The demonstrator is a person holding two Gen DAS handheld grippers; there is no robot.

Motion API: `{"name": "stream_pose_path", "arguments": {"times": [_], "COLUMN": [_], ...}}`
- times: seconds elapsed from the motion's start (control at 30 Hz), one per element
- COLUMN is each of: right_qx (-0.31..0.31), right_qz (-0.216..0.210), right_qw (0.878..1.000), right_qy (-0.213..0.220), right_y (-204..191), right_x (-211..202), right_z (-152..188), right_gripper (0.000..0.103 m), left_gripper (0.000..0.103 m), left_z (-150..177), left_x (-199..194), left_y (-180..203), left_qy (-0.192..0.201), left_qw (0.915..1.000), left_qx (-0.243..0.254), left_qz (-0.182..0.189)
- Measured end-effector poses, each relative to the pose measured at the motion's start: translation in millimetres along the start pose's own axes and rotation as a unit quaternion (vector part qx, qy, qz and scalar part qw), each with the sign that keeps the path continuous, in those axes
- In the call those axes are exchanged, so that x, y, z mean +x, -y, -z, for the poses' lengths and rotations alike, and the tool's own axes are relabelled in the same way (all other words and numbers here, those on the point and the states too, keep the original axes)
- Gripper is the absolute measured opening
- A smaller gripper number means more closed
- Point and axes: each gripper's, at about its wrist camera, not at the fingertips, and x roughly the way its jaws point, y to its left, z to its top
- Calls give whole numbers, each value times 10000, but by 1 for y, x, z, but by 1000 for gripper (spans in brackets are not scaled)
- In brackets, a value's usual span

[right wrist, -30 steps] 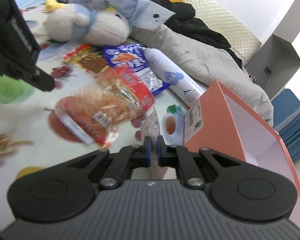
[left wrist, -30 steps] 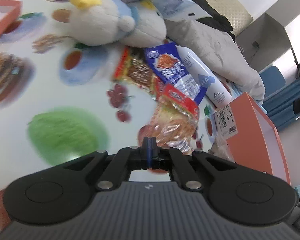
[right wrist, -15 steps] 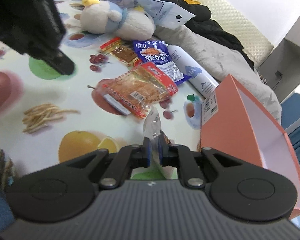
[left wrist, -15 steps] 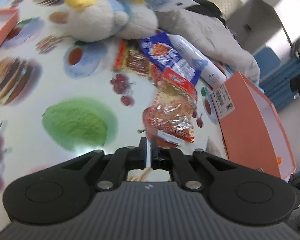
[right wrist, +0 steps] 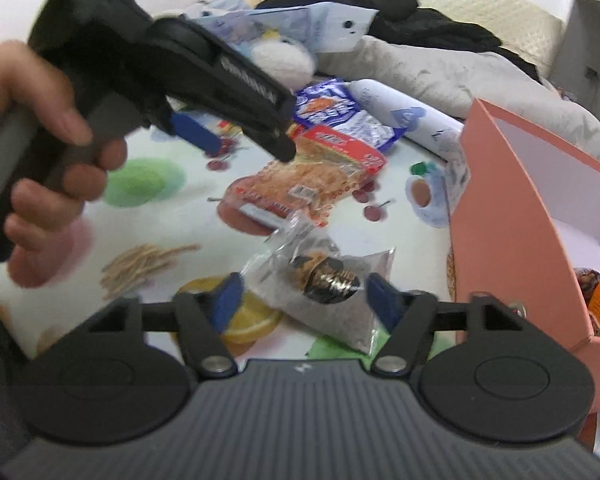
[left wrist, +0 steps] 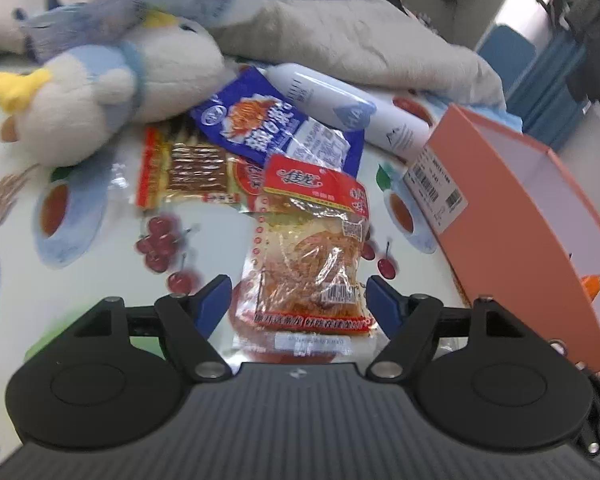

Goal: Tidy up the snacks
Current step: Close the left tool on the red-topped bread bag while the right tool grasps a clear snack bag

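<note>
Both sets of jaws have just been opening from closed. Left gripper [left wrist: 299, 300] now straddles the clear red-topped snack packet [left wrist: 308, 256] without pressing it; it lies on the fruit-print tablecloth [left wrist: 100, 240]. Right gripper [right wrist: 302, 300] stands released around a clear silvery packet [right wrist: 332, 288], beside the orange cardboard box [right wrist: 512, 240].

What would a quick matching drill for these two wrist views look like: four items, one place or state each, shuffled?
Items:
1. clear snack packet with red header
2. silver foil packet
3. white bottle
4. orange box

Places or states:
A. lying on its side by the grey cloth
B. between the open jaws of the left hand-held gripper
C. open, at the right edge of the table
D. between the open jaws of the right hand-held gripper

Pairs: 1-B, 2-D, 3-A, 4-C
</note>
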Motion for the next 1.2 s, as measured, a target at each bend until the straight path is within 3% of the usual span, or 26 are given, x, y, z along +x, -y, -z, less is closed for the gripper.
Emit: {"name": "stream_pose_path", "arguments": {"times": [0.13, 0.27, 0.43, 0.57, 0.77, 0.87, 1.2], "right_qx": [178, 397, 698, 796, 798, 942, 754], "right_qz": [78, 36, 285, 146, -52, -333, -473], "right_qw": [9998, 9992, 9971, 9964, 9963, 9943, 9955], "right_qy": [-25, -22, 28, -269, -316, -380, -332], "right_y": [3, 7, 18, 20, 20, 26, 28], "right_x": [13, 23, 31, 47, 52, 53, 46], "right_z": [-4, -5, -8, -5, 1, 2, 2], "right_gripper": [86, 86, 86, 87, 86, 77, 60], "left_gripper": [80, 85, 92, 93, 95, 95, 93], "left_z": [-7, -14, -19, -20, -20, -22, -21], "left_x": [18, 31, 48, 57, 65, 69, 81], "left_y": [1, 1, -3, -2, 8, 12, 31], "left_qy": [-93, -187, -484, -580, -639, -627, -674], "left_qw": [9999, 9992, 9987, 9981, 9969, 9967, 9908], "left_qx": [139, 255, 132, 173, 442, 487, 1024], "left_qz": [18, -226, -88, -105, -97, -177, -575]}}
